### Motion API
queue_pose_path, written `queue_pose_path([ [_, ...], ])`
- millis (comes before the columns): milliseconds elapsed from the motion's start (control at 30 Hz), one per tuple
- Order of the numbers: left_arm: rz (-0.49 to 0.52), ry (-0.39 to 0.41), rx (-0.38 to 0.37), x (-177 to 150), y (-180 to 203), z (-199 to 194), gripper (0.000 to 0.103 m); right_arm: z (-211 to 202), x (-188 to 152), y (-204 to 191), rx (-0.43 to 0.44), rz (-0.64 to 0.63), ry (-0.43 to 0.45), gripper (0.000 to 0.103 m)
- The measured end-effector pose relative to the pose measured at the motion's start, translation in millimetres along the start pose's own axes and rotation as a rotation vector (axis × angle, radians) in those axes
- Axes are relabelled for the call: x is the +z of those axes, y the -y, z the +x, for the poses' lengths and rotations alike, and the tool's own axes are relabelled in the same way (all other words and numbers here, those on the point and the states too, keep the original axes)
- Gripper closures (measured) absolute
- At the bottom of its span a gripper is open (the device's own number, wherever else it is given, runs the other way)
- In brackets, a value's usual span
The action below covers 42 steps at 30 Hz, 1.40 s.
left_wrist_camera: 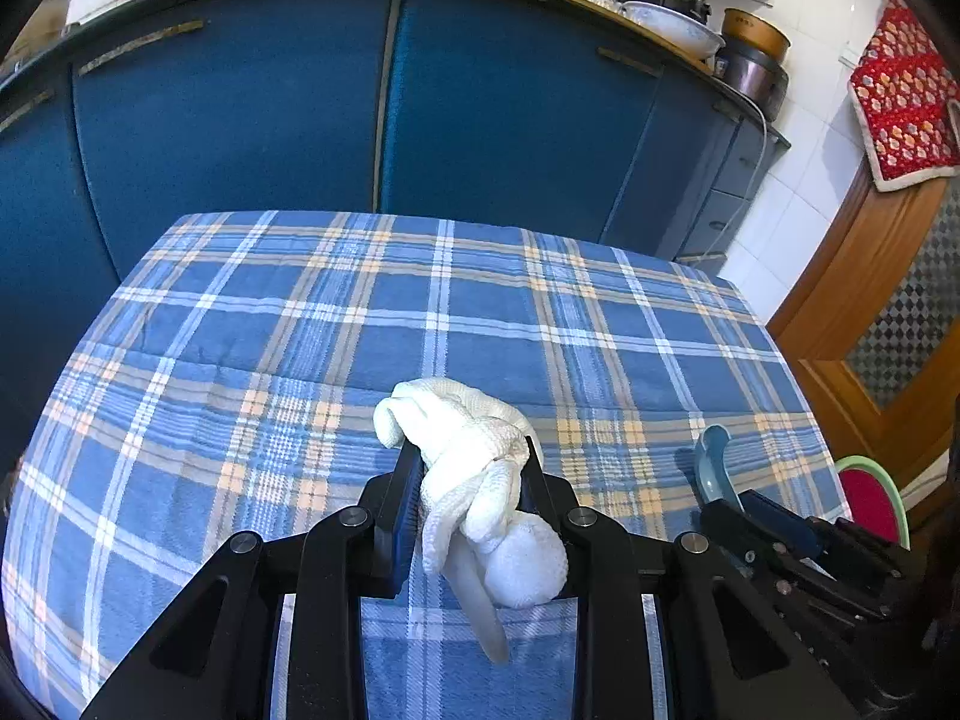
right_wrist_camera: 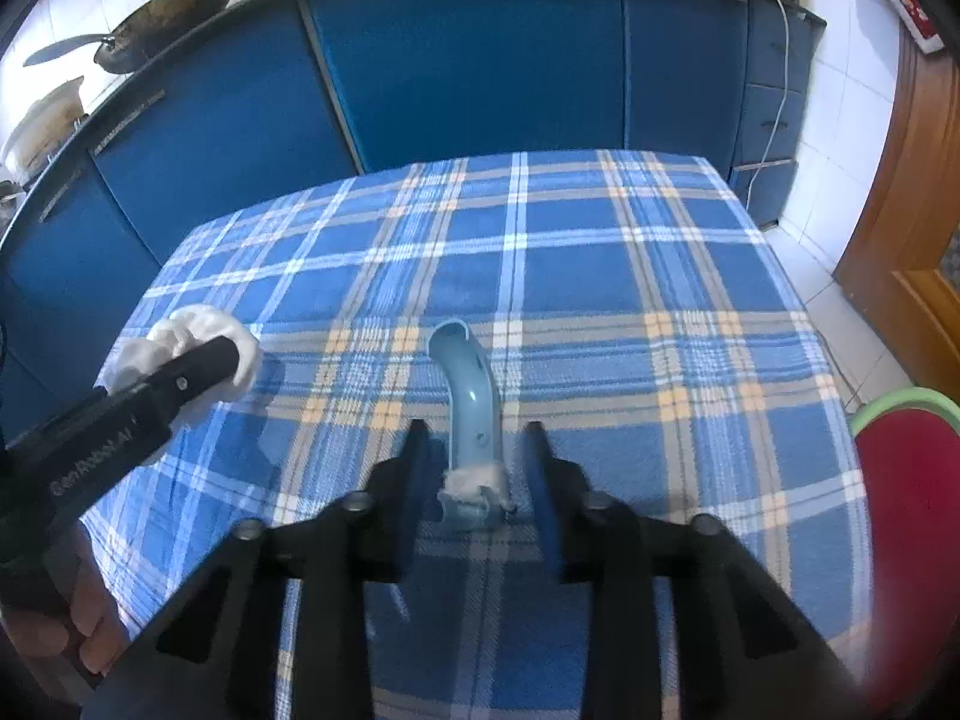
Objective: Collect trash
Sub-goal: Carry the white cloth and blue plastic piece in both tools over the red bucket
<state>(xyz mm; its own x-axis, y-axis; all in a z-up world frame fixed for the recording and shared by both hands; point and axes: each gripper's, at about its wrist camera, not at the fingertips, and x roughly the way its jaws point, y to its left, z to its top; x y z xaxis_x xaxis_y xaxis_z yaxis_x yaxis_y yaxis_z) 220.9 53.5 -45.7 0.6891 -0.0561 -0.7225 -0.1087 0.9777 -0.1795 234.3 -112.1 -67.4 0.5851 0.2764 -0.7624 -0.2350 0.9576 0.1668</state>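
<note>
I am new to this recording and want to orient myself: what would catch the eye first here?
First the white crumpled wad clamped in the left gripper, low in the middle of the left wrist view. Next the pale blue curved plastic piece on the blue plaid tablecloth, between the open fingers of the right gripper, with blue cabinets behind the table.

The white tissue wad [left_wrist_camera: 474,480] is crumpled and knotted into lumps, with one thin tail hanging down, and is pinched above the plaid tablecloth [left_wrist_camera: 300,330]. The pale blue curved plastic piece [right_wrist_camera: 471,396] is a shallow channel bent like a shoehorn, its open end pointing away toward the cabinets. A bit of white tissue sits at its near end, where it has a broken-looking clip.
</note>
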Motion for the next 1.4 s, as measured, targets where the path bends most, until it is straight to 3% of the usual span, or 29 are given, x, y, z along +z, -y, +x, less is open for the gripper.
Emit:
queue_pose_path([
  [300, 0.013, 0.004, -0.010, -0.4, 4.5, -1.4, 0.074, -10.9, -1.8, 6.6, 0.012, 0.026, 0.021, 0.082],
  [733, 0.071, 0.019, -0.038, -5.3, 30.9, -19.3, 0.074, -63.1, -13.6, 25.8, 0.017, 0.084, 0.105, 0.082],
  [1400, 0.209, 0.012, -0.139, -30.0, 115.9, -51.2, 0.074, -136.1, -58.1, 99.5, -0.060, 0.237, 0.202, 0.082],
])
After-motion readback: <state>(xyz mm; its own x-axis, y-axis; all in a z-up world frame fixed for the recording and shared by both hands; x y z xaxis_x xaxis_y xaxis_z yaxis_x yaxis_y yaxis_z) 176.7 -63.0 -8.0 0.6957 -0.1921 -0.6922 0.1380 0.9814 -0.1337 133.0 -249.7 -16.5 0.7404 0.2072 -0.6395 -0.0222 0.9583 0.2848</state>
